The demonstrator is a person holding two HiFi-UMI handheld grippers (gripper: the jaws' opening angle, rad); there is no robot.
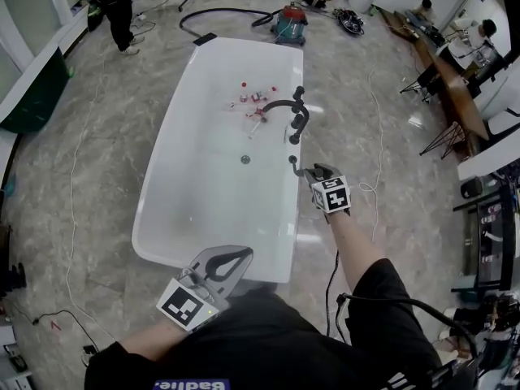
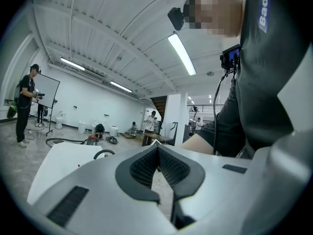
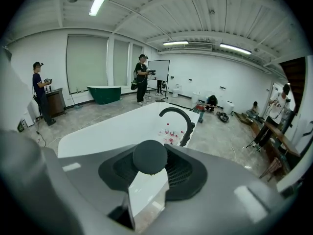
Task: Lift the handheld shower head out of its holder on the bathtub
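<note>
Right gripper (image 1: 309, 171): fingers clamped on the black round-faced handheld shower head (image 1: 293, 160). The head is just off the right rim of the white oval freestanding bathtub (image 1: 203, 210), on the near side of the black gooseneck faucet (image 1: 280, 104) and clear of it.

Left gripper (image 1: 242, 255): fingers closed tip to tip with nothing between them, outside the tub's near end.

Around the tub:
- Beyond the far end, a teal drum-shaped machine with a red top (image 1: 288, 23) and a black hose (image 1: 219, 13) on the floor.
- A white cable (image 1: 378, 136) runs along the right side.
- A person in black (image 1: 114, 6) stands off the far-left corner.

Nothing blocks the faucet side.

Only the right gripper view shows the whiteboard (image 3: 158, 70). It also shows a dark green bathtub (image 3: 103, 93) past the white tub. The left gripper view is mostly dark sleeve, with just a tub corner.

Inside the tub are small red and white items (image 1: 252, 104) by the faucet and a round drain (image 1: 245, 159).
</note>
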